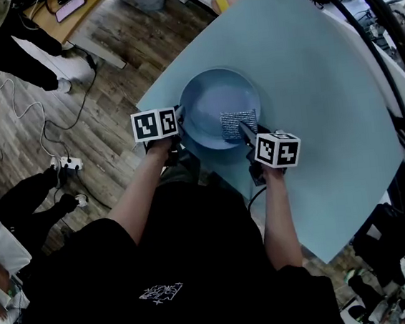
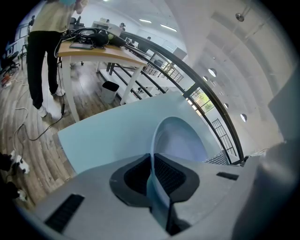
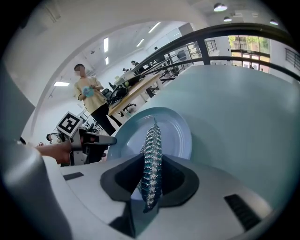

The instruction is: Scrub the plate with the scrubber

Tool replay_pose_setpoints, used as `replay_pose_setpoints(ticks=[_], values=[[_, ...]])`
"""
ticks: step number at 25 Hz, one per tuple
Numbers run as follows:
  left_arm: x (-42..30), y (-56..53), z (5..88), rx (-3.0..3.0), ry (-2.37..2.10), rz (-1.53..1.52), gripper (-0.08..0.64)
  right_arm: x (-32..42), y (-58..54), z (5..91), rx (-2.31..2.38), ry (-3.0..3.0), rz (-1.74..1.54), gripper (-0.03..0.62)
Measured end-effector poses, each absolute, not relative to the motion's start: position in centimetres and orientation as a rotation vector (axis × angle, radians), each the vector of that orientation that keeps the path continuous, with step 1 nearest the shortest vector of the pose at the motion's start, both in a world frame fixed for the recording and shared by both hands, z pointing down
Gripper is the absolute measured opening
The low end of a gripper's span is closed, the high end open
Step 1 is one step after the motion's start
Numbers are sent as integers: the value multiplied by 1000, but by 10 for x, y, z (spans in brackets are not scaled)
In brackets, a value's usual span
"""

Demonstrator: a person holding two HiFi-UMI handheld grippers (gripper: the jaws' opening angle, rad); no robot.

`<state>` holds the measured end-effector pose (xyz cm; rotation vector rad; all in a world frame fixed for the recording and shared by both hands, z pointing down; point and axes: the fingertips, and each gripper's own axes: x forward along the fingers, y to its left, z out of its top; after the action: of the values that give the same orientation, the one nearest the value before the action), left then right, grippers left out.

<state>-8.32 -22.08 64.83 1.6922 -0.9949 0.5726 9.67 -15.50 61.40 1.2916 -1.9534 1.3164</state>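
"On the pale blue tabletop (image 1: 325, 94), where's the round light blue plate (image 1: 207, 100)?"

"Close to the edge nearest the person. The left tongs (image 2: 153, 161) are clamped on the plate's near-left rim, which runs straight between their closed jaws."

"And the silvery mesh scrubber (image 1: 238, 124)?"

"It's pinched edge-on in the right tongs (image 3: 150, 164) and rests on the plate's near-right part, inside the rim."

"Anything else around the plate?"

"A person in a yellow top (image 3: 93, 101) stands well apart from the plate, on the wooden floor (image 1: 108, 81)."
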Motion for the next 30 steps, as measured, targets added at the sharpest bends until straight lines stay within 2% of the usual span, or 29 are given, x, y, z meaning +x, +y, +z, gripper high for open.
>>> replay_pose_setpoints(ticks=[15, 30], values=[[-84, -218, 649, 1695, -987, 578, 35, 40, -173, 622, 1299, -2013, 1434, 91], [-86, -216, 648, 1697, -975, 575, 35, 12, -218, 621, 1306, -2050, 1338, 91]])
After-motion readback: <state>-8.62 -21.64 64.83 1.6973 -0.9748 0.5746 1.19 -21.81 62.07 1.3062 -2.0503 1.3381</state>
